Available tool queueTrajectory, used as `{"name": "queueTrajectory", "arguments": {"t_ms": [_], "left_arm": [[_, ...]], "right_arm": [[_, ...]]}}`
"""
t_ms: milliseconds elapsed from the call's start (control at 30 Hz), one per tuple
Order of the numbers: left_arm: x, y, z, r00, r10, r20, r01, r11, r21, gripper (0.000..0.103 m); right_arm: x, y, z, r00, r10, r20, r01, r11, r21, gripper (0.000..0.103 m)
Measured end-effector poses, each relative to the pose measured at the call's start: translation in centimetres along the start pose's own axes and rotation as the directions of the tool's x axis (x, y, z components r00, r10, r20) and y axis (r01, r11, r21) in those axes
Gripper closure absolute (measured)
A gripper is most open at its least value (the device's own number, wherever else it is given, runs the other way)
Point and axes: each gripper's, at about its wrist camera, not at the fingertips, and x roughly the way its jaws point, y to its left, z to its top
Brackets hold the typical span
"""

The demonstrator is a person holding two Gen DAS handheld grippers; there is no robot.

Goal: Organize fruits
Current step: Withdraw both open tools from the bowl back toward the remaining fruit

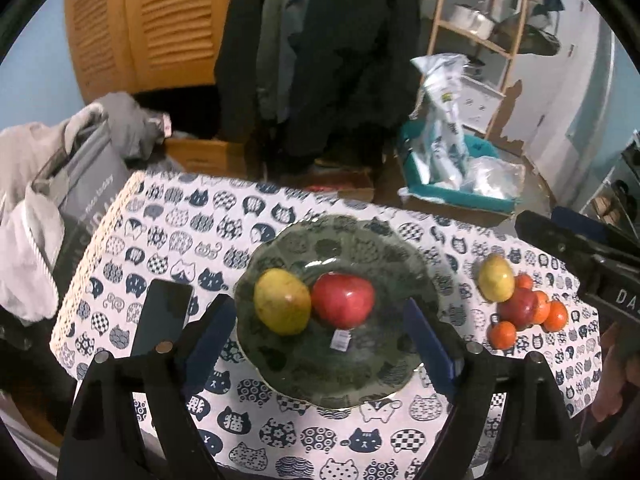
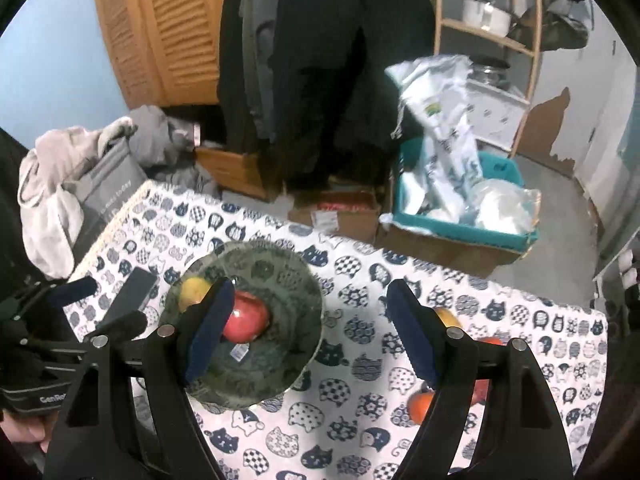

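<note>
A green glass plate (image 1: 360,368) (image 2: 260,376) sits on the cat-print tablecloth (image 1: 160,248). On it lie a yellow-green fruit (image 1: 282,302) (image 2: 192,292) and a red apple (image 1: 343,300) (image 2: 246,318). My left gripper (image 1: 320,344) hovers open above the plate, its pads clear of both fruits. To the right lies a loose pile: a yellow fruit (image 1: 496,278), a second red apple (image 1: 518,308) and small oranges (image 1: 502,334). My right gripper (image 2: 312,336) stands open over bare cloth between plate and pile. Its right finger hides most of the pile, but one orange (image 2: 422,404) shows.
A dark phone (image 1: 164,312) (image 2: 132,292) lies left of the plate. Grey clothes and a bag (image 1: 60,200) crowd the table's left edge. Beyond the far edge, a teal box of plastic bags (image 1: 452,184) stands on the floor. A hand shows at the right edge (image 1: 616,380).
</note>
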Motion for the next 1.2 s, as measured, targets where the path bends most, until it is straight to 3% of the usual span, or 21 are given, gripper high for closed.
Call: {"name": "queueTrajectory", "arguments": {"t_ms": [333,600,1200], "left_arm": [[-4.0,-4.2,-0.2,0.995,-0.023,0.094,0.012,0.994,0.113,0.006],[-7.1,-6.3,0.1,0.982,-0.08,0.173,0.057,0.99,0.133,0.001],[-9.1,-10.0,0.5,0.965,-0.16,0.208,0.126,0.977,0.171,0.001]], "right_arm": [[-5.4,-2.7,-1.2,0.996,-0.016,0.09,0.014,1.0,0.022,0.024],[-9.9,-5.0,-2.6,0.985,-0.057,0.16,0.051,0.998,0.042,0.018],[-16.9,-10.0,-5.3,0.956,-0.143,0.254,0.121,0.988,0.1,0.015]]}}
